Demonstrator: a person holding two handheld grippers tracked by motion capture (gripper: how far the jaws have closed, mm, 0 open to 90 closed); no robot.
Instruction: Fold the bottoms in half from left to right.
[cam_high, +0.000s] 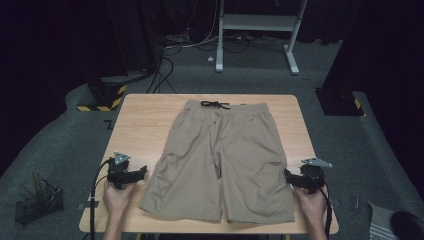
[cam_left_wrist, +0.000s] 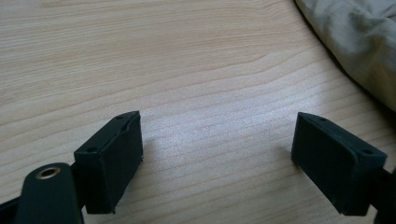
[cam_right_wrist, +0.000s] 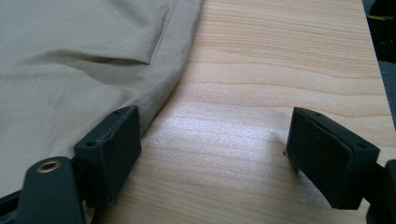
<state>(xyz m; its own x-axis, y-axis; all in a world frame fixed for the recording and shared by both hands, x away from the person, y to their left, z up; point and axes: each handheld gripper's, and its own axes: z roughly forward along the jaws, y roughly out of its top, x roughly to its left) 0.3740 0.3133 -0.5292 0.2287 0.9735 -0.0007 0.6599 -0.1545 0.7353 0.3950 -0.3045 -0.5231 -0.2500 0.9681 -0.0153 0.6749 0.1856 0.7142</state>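
Khaki shorts (cam_high: 225, 155) lie flat on the wooden table (cam_high: 145, 115), waistband and black drawstring (cam_high: 215, 104) at the far side, legs toward me. My left gripper (cam_high: 141, 173) rests on the table just left of the left leg, open, with bare wood between its jaws. In the left gripper view (cam_left_wrist: 217, 154) the shorts' edge (cam_left_wrist: 359, 42) shows at the upper right. My right gripper (cam_high: 288, 175) sits at the right leg's outer edge, open. In the right gripper view (cam_right_wrist: 212, 154) its left jaw stands over the fabric's seam (cam_right_wrist: 163, 51); nothing is gripped.
The table's right edge (cam_right_wrist: 373, 74) runs close to the right gripper. A black wire basket (cam_high: 37, 202) stands on the floor at the lower left. Cables and a white frame (cam_high: 255, 30) lie on the floor beyond the table.
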